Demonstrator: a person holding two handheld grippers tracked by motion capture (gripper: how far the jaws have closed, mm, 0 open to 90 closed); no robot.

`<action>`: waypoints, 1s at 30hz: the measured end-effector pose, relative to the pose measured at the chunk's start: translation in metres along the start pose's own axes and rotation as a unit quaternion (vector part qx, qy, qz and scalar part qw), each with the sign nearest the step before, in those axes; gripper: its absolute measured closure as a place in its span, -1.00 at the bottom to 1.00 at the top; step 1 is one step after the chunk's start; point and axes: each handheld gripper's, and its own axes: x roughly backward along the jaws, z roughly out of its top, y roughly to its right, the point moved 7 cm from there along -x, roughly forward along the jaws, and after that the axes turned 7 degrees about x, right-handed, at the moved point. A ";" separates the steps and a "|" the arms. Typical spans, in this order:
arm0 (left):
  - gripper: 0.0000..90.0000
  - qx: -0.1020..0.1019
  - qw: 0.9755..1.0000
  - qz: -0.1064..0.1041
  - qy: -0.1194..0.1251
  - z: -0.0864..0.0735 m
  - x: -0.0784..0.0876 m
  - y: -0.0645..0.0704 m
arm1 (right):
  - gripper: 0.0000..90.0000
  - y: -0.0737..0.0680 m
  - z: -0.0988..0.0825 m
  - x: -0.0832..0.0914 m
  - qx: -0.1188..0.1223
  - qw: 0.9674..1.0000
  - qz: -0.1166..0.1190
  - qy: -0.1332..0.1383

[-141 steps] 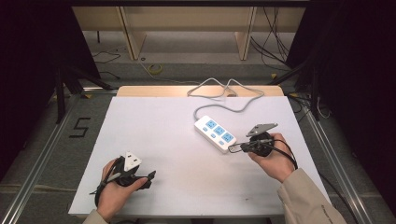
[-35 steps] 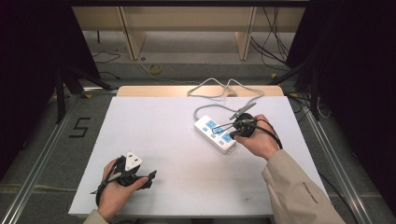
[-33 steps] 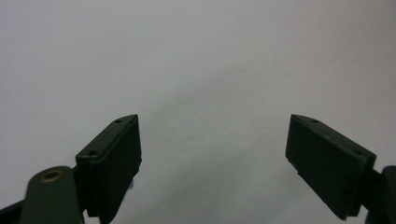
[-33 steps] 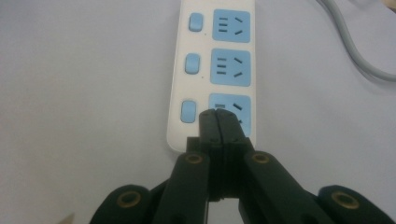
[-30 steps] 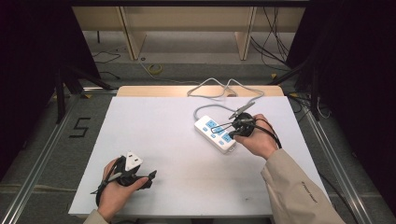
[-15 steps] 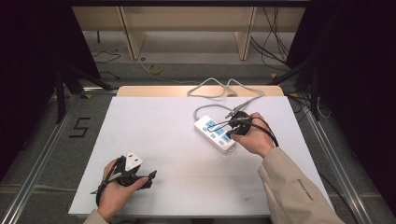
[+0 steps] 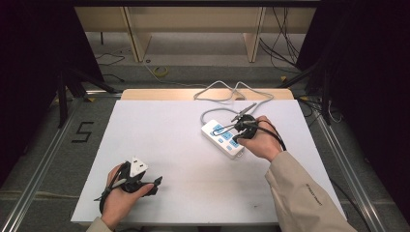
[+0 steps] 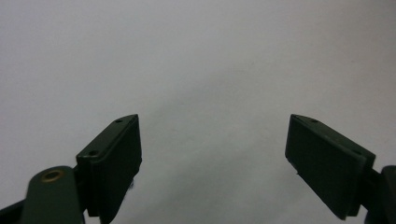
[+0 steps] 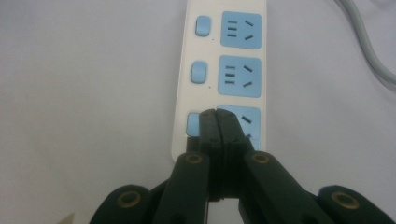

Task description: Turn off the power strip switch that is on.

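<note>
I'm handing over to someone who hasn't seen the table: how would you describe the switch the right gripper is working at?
On the white table lies a white power strip with three blue sockets, each with a small blue switch beside it. The one meant is the switch at the end nearest the shut right gripper, whose tips sit right beside it; the other two stand clear.

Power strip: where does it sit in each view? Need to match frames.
High view: power strip lies right of centre on the white table, angled, with the right claw over it.
Right gripper view: it runs up the middle of the picture, the shut claw over its nearest socket and switch.
Left gripper view: not in it.
Shared landmark: the grey cable, at top right in the right gripper view.
</note>
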 end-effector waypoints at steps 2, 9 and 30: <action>-0.59 0.000 1.000 0.000 0.000 0.000 0.000 0.000 | 1.00 0.000 0.000 -0.001 0.000 1.000 0.001 -0.001; -0.59 0.000 1.000 0.000 0.000 0.000 0.000 0.000 | 1.00 -0.001 0.004 -0.003 0.001 1.000 0.002 -0.006; -0.59 0.001 1.000 0.000 0.001 0.000 0.000 0.000 | 1.00 -0.001 0.012 -0.011 0.003 1.000 0.008 -0.020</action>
